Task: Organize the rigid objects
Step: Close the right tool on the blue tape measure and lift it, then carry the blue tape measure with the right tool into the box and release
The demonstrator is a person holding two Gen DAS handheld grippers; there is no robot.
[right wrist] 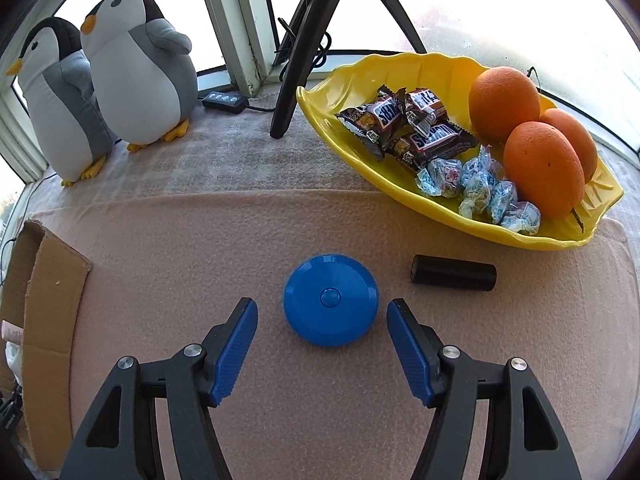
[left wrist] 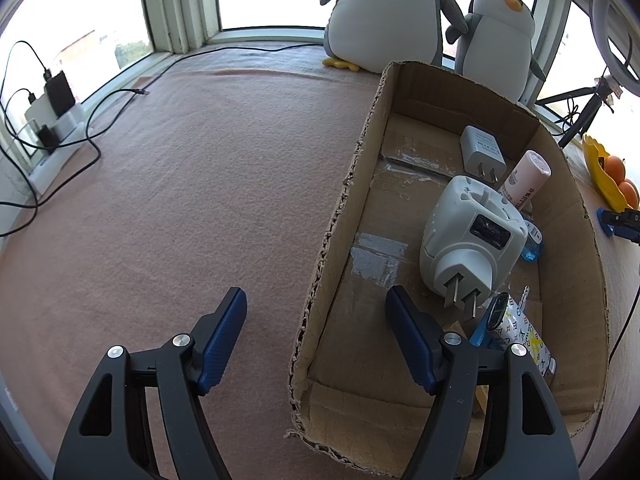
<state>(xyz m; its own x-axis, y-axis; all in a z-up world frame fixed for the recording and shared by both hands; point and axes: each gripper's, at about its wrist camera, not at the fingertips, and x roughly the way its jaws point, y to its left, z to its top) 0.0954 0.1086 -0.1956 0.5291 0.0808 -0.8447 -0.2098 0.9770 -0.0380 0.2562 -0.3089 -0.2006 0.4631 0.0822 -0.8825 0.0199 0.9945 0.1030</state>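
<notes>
In the right wrist view a round blue disc [right wrist: 331, 300] lies on the pink cloth just ahead of my open, empty right gripper [right wrist: 322, 312]. A black cylinder [right wrist: 454, 273] lies to its right. In the left wrist view a cardboard box [left wrist: 344, 216] holds a white plug adapter [left wrist: 470, 240], a white charger [left wrist: 480, 154], a pink tube [left wrist: 526, 178], a small blue bottle [left wrist: 532, 244] and a patterned item [left wrist: 520, 330]. My left gripper [left wrist: 316, 304] is open and empty, straddling the box's left wall.
A yellow dish [right wrist: 332, 108] holds oranges [right wrist: 540, 168] and wrapped sweets. Two plush penguins [right wrist: 136, 64] stand by the window. A tripod leg [right wrist: 296, 56] rests behind the dish. A power strip and cables [left wrist: 52, 120] lie at the far left.
</notes>
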